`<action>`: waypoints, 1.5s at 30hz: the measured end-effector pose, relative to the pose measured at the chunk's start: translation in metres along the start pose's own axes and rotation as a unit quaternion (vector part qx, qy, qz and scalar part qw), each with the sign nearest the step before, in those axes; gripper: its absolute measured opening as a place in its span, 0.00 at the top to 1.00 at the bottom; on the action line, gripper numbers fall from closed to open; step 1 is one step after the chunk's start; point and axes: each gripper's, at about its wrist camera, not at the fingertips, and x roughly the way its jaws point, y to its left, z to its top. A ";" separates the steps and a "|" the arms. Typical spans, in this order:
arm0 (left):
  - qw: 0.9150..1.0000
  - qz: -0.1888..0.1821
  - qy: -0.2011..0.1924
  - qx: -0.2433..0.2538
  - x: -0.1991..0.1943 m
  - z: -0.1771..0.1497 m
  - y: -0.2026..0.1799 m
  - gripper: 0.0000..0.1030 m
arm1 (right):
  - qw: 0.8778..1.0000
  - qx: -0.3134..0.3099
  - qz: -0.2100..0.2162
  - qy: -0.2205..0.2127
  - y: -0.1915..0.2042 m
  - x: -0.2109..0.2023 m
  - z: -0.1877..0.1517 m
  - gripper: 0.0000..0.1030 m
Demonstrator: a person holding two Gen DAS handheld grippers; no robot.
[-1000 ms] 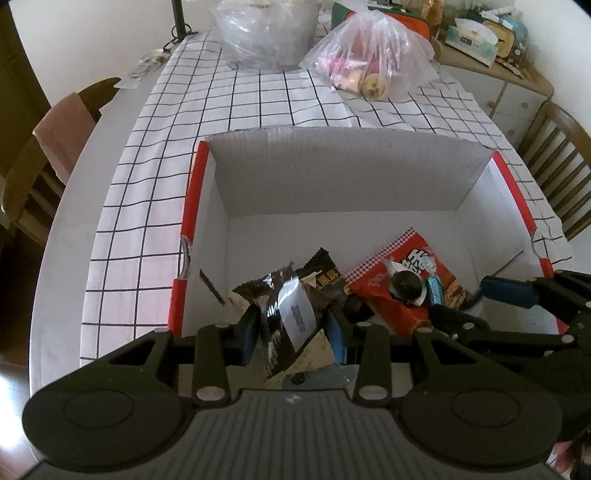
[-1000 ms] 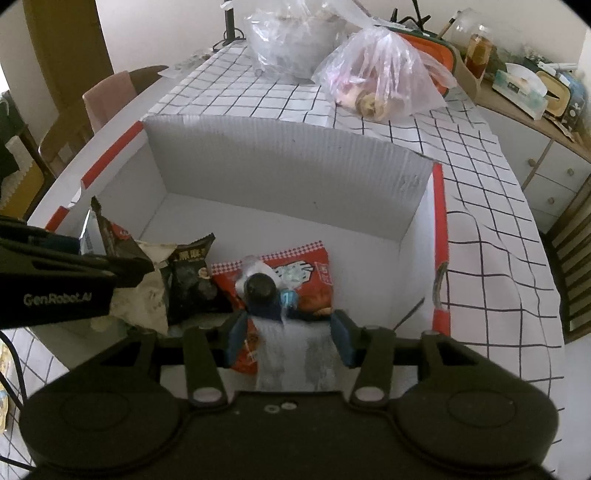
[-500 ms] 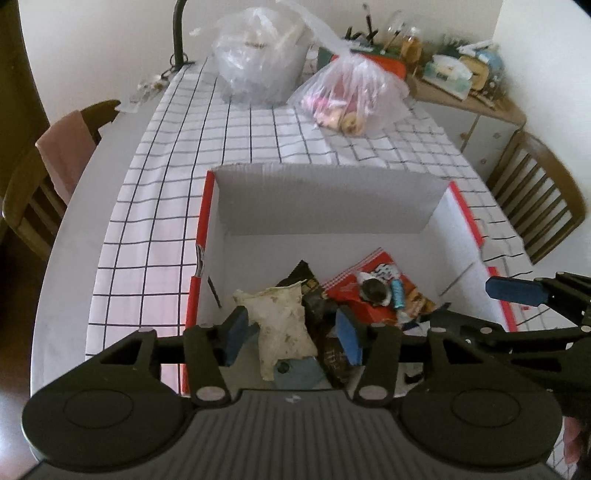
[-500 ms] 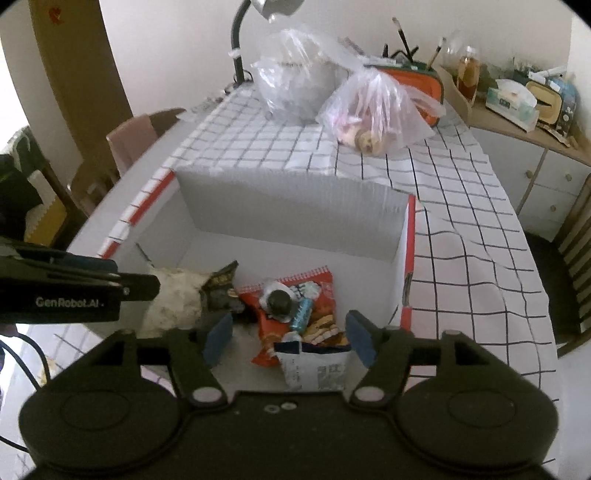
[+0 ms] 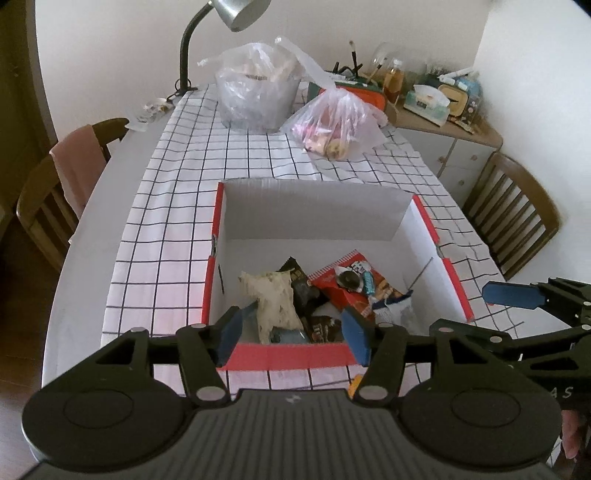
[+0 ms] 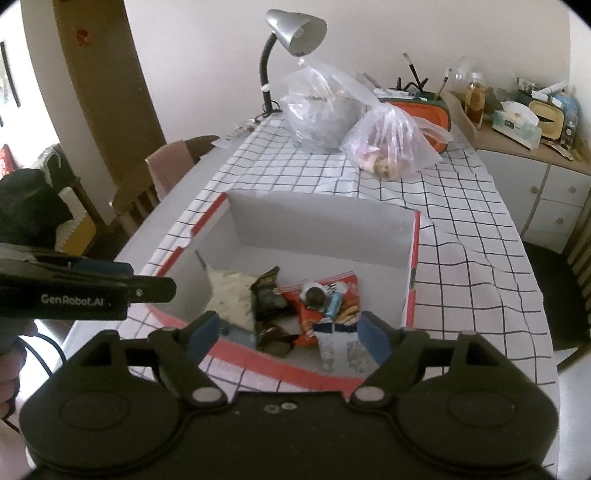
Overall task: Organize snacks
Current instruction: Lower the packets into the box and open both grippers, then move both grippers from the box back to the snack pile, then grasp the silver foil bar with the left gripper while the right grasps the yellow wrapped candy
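Note:
A white cardboard box with red edges (image 5: 291, 356) (image 6: 412, 280) sits on the checked cloth. Inside lie a cream packet (image 5: 271, 295) (image 6: 229, 291), a dark packet (image 5: 299, 284) (image 6: 269, 295), a red packet (image 5: 347, 288) (image 6: 332, 295), a brown packet (image 5: 323, 326) (image 6: 275, 338) and a white-and-blue packet (image 5: 395, 308) (image 6: 338, 347). My left gripper (image 5: 293, 332) hangs above the box's near edge, jaws opening, with nothing held between them. My right gripper (image 6: 288, 334) hovers over the same edge, jaws opening wide and empty.
Two clear plastic bags (image 5: 258, 92) (image 5: 334, 125) stand at the table's far end beside a desk lamp (image 5: 240, 14). Wooden chairs flank the table (image 5: 44, 206) (image 5: 513, 218). A cluttered sideboard (image 5: 443, 122) stands at the back right. Something orange (image 5: 355, 382) lies in front of the box.
Both grippers let go of their packets, which now lie in the box. Their jaws widened, and both rose and drew back from inside the box to above its near edge.

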 end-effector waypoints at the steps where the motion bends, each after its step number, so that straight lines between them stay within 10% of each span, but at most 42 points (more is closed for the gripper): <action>1: 1.000 0.000 -0.003 -0.001 -0.004 -0.003 0.000 0.43 | 1.000 0.000 0.003 -0.002 0.001 -0.004 -0.002 0.19; 21: 0.999 0.028 -0.016 -0.044 -0.042 -0.077 0.008 0.32 | 1.000 0.010 0.025 -0.011 0.011 -0.036 -0.056 0.03; 45: 0.987 0.068 0.123 -0.074 0.029 -0.158 0.008 0.23 | 0.996 0.026 0.000 0.081 -0.013 0.035 -0.113 0.00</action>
